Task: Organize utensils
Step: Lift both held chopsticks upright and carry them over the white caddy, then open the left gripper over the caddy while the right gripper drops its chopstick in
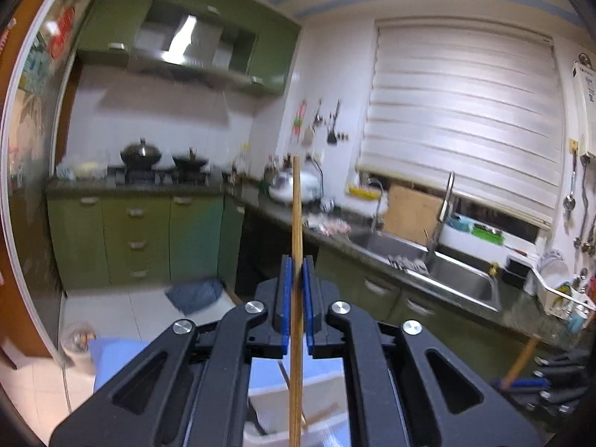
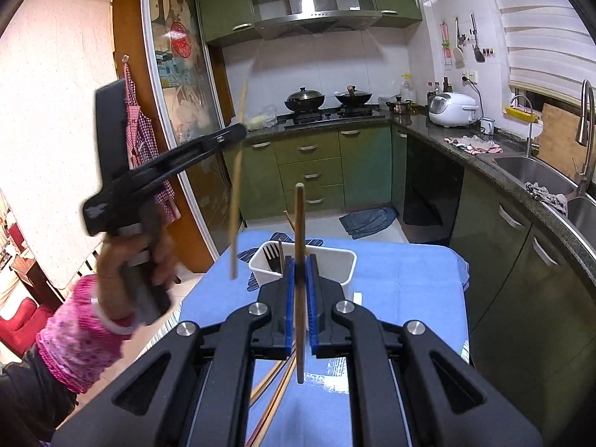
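Right claw was clenched on one wooden chopstick, blue pads pressed to its sides. Stick stood nearly upright, top end well above the fingertips, bottom end hanging free above the blue cloth.

Just ahead of the fingertips: white utensil holder, rim open, a fork standing in its left end. Loose chopsticks lay on the cloth beneath the claw body. Bare cloth showed to the right of the holder, out to the tabletop's right edge, with floor between that edge and the green cabinets.

Left claw was likewise clamped on a second chopstick, held upright and raised high, pointing into the kitchen. From the right wrist view, that claw sat up and left, beyond the tabletop's left edge, its chopstick blurred, lower tip hanging near the holder's left corner but apart from it. The hand gripping it wore a pink sleeve.
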{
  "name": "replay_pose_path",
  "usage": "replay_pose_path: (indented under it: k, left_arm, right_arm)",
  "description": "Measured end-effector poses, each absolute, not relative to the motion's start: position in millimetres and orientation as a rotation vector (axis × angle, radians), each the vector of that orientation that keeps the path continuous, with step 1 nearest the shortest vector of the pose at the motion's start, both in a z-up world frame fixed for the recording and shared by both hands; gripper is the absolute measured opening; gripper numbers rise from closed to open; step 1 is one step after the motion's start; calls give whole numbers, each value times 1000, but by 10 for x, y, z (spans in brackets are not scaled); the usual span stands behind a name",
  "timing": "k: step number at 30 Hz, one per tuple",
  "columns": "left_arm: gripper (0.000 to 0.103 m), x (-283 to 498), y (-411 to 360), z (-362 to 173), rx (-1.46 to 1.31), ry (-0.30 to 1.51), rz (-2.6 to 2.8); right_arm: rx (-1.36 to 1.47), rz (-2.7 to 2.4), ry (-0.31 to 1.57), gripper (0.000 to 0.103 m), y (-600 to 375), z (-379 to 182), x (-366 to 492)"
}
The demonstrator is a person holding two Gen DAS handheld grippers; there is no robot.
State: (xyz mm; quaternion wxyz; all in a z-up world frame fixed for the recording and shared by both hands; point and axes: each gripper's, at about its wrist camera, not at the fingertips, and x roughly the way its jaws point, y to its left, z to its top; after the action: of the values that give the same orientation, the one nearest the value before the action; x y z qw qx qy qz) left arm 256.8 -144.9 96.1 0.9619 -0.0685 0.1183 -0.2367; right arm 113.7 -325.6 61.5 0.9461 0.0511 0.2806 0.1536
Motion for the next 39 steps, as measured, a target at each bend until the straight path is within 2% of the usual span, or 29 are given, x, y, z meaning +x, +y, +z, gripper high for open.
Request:
replay_pose_path:
  k: [9, 16, 20, 27, 30, 34, 39]
  left_arm:
    - [6, 2825, -1499, 714, -177, 137, -417]
    - [7, 2848, -1592, 391, -106, 187, -396]
    - [18, 2836, -1629, 252, -48, 230, -387]
    - [19, 2536, -1458, 151, 4, 264, -398]
    - [23, 2355, -1286, 162, -11, 277, -393]
    - [25, 2122, -1093, 172, -9, 299, -392]
    - [34, 1851, -969, 126, 36, 352, -386]
  right_arm:
    - [106, 303, 565, 7, -3286, 603, 1137]
    - [105, 292, 541, 7, -3253, 694, 1205]
    - [112, 288, 513, 7, -3245, 824, 1347]
    - [168, 273, 410, 7, -3312, 1168, 1574]
    - [186, 237, 356, 7, -3361, 1292, 1728]
    - [205, 202, 383, 7, -3407, 1188, 2116]
    - [191, 189, 493, 7, -3348, 767, 2445]
